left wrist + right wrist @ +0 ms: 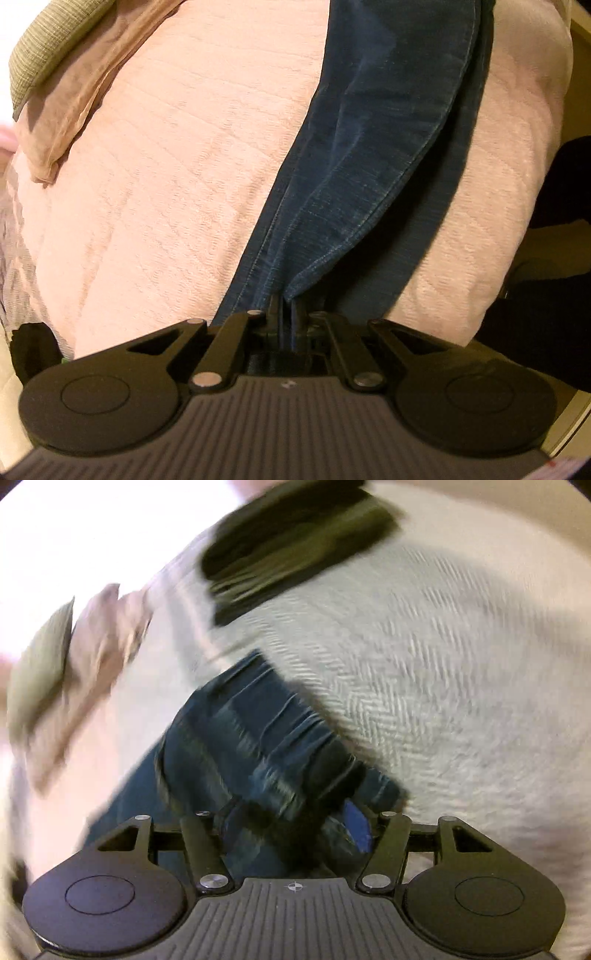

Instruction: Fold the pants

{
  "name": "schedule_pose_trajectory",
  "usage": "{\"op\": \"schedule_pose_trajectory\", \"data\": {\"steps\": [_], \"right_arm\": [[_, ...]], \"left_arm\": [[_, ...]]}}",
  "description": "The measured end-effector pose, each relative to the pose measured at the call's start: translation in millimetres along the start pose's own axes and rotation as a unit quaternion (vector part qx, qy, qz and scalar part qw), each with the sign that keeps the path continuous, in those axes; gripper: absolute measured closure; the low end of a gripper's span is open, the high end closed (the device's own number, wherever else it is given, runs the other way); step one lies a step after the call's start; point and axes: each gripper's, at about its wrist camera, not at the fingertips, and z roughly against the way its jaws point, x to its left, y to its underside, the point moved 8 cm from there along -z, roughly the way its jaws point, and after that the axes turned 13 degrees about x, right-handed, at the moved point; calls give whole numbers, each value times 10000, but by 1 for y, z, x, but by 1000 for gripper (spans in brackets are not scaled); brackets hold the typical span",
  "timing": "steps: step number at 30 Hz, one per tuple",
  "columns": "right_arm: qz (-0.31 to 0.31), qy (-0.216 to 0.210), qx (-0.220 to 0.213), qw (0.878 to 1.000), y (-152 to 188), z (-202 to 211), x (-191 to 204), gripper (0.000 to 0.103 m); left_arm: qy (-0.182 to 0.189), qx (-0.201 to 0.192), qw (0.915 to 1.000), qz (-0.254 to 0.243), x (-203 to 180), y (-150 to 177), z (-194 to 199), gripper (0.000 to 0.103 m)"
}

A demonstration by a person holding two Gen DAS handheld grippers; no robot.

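Note:
Dark blue jeans lie stretched out on a pink quilted bedspread, one leg folded over the other. My left gripper is shut on a folded denim edge at the near end, and the cloth runs away from it up the view. The right wrist view is blurred. There the bunched, wrinkled end of the jeans lies on the bed, right in front of my right gripper. Its jaws stand wide apart with denim between them, not pinched.
A beige pillow and a green cushion lie at the far left of the bed. A dark folded garment sits farther up the bedspread. The bed's edge and a dark shape are at the right.

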Motion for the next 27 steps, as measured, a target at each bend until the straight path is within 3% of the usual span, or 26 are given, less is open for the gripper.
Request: {"op": "schedule_pose_trajectory", "data": {"steps": [1,2,3,4,8,10,13,15,17,19,21,24,27], "right_arm": [[-237,-170,15,9996,1,1,-5,47],[-492,-241,5,9985,-1,4,-8,58],[-707,-418,42,9966,-3,8,-9,81],[-711,-473,35,9963,-6,16,-6,87],[156,-183,-135,9996,-1,67,23,90],[357,215,85,9991,9,60,10,90],[-53,526,534,9972,23,28,-21,85],[-28,878,417,9953,26,31,-19,58],[393,1296,260,9904,25,42,-2,51],[1189,1998,167,9724,30,53,22,48],[1929,2369,26,9522,36,61,53,47],[2595,2501,-6,9328,51,57,98,47],[3084,2204,165,9252,73,25,148,47]], "left_arm": [[-20,26,10000,-37,0,0,0,101],[-38,54,10000,-59,-1,-1,0,101],[-59,68,9999,-64,-1,-2,0,101],[-91,71,9999,-37,1,-2,2,101],[-434,-135,9987,232,16,-7,20,101],[-481,-113,9982,326,16,-5,21,101],[-313,107,9991,259,-2,0,2,101],[-214,262,9994,97,-20,3,-12,100],[-202,385,9990,124,-31,7,-19,100],[-168,377,9986,345,-33,12,-16,96],[-131,313,9973,646,-28,21,-10,94],[17,239,9927,1179,-14,45,-1,94],[136,118,9856,1679,10,75,5,92]]}}
